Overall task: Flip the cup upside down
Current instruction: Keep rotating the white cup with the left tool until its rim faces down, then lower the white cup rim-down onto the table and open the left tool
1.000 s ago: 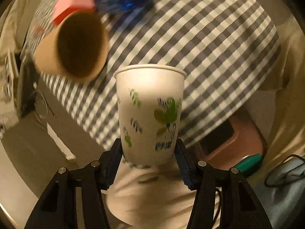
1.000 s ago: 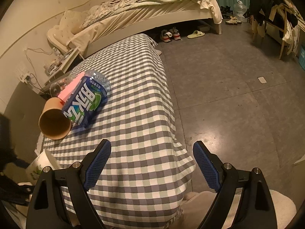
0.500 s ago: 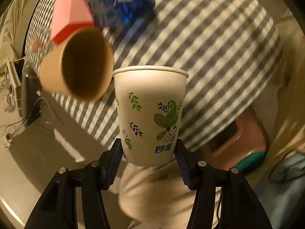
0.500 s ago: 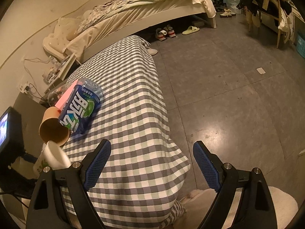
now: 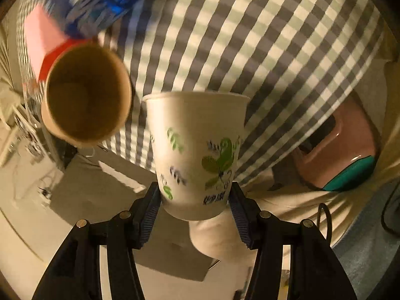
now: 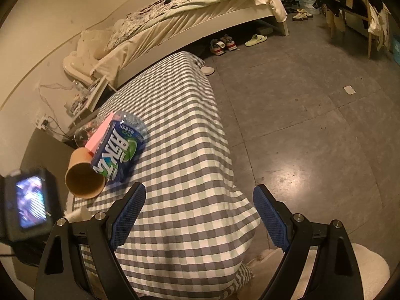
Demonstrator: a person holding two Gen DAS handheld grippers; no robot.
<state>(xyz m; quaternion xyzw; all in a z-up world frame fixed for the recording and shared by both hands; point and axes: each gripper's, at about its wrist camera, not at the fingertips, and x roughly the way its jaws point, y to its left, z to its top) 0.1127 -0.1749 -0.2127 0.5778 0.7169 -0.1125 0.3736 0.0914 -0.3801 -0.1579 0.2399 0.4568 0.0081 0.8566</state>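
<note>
My left gripper point(image 5: 195, 208) is shut on a white paper cup point(image 5: 196, 150) with green leaf prints, gripped near its base, its rim pointing away from the camera toward the checked tablecloth point(image 5: 262, 50). The cup is held in the air above the table's near edge. A sliver of it shows in the right wrist view point(image 6: 78, 213). My right gripper point(image 6: 198, 216) is open and empty above the checked tablecloth point(image 6: 180, 150).
A brown paper cup point(image 5: 86, 97) lies on its side with its mouth toward me, also in the right wrist view point(image 6: 83, 178). Beside it are a blue water bottle point(image 6: 120, 148) and a pink box point(image 6: 98, 136). A bed point(image 6: 190, 17) stands behind. A pink stool point(image 5: 335, 145) is below the table.
My left gripper has swung with the white cup, and the table objects shift in its view. In the right wrist view the left device has come up at the left edge.
</note>
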